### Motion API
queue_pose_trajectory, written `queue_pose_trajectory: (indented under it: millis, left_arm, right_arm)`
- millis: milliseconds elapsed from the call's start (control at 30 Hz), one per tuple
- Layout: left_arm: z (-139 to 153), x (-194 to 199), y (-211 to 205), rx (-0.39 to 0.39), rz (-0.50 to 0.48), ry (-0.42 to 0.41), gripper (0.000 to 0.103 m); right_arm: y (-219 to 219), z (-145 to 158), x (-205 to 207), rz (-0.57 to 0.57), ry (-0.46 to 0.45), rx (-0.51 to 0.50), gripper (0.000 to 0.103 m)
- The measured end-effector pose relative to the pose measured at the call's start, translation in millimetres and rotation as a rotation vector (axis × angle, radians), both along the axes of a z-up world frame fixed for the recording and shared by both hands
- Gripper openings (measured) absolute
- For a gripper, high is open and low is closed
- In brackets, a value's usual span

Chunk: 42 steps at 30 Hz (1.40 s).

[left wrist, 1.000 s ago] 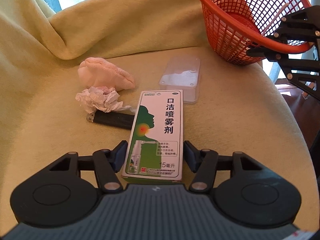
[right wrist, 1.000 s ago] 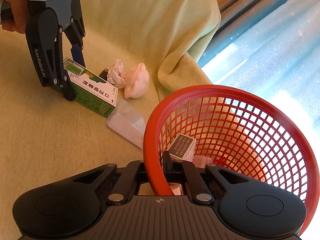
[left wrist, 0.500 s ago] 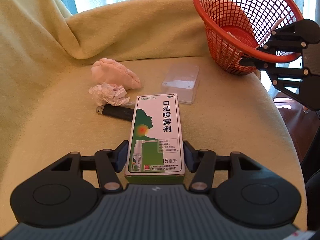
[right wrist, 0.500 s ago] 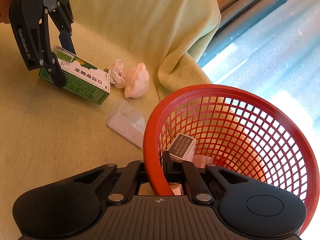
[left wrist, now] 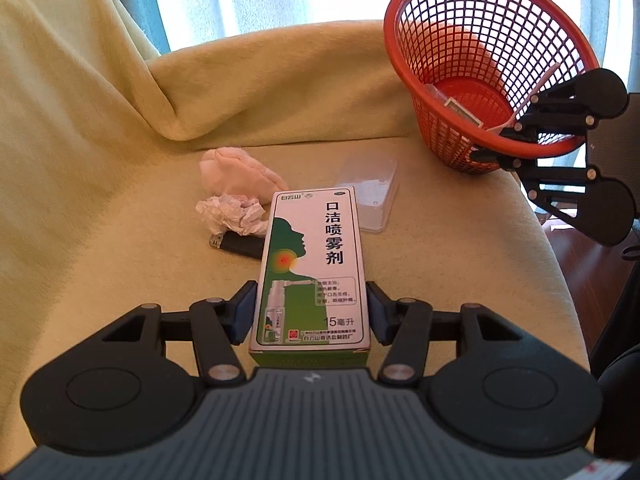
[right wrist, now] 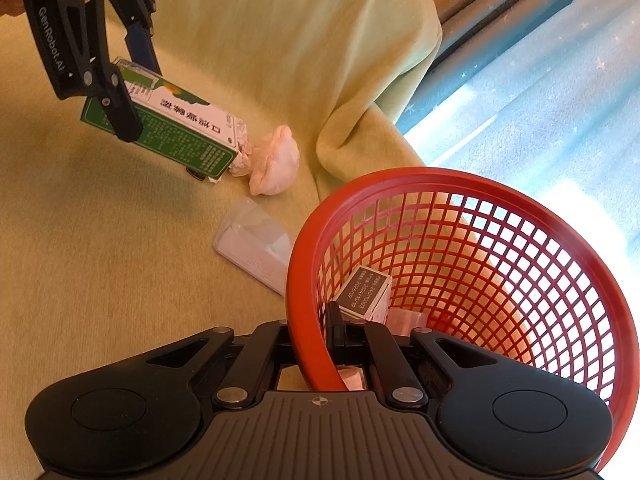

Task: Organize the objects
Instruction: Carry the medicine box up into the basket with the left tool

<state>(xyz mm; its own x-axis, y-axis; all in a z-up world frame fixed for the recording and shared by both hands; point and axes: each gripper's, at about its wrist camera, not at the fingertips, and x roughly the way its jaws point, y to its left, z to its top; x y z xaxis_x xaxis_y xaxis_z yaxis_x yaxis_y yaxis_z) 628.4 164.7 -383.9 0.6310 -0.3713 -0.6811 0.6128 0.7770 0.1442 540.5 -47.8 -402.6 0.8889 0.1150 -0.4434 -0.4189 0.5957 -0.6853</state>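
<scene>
The left hand-held gripper (left wrist: 310, 312) clamps the box (left wrist: 312, 268) lengthwise, basket (left wrist: 460, 52) ahead to its right, rim pinched by the right hand-held gripper (right wrist: 322, 344).

The left gripper (left wrist: 310, 312) is built of matte black linkage bars joined by silver pivot screws, with blue pads on the jaws and a grey ribbed housing at 6 o'clock. Round black discs are set at both sides. The right gripper (right wrist: 316, 344) is formed likewise. White "GenRobot.AI" lettering is printed along the left gripper's arm at 10 o'clock.
</scene>
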Motion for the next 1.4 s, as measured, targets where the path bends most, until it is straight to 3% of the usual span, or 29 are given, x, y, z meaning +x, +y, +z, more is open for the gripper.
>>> queue_pose_trajectory:
  millis: [667, 1400]
  left_arm:
    - [62, -10, -45, 0.005, -0.069, -0.123, 0.051]
    - [86, -12, -85, 0.014, -0.162, -0.178, 0.051]
  right_arm:
    - [-1, 2, 0, -0.002, 0.007, 0.012, 0.001]
    - [0, 1, 1, 0.001, 0.007, 0.015, 0.001]
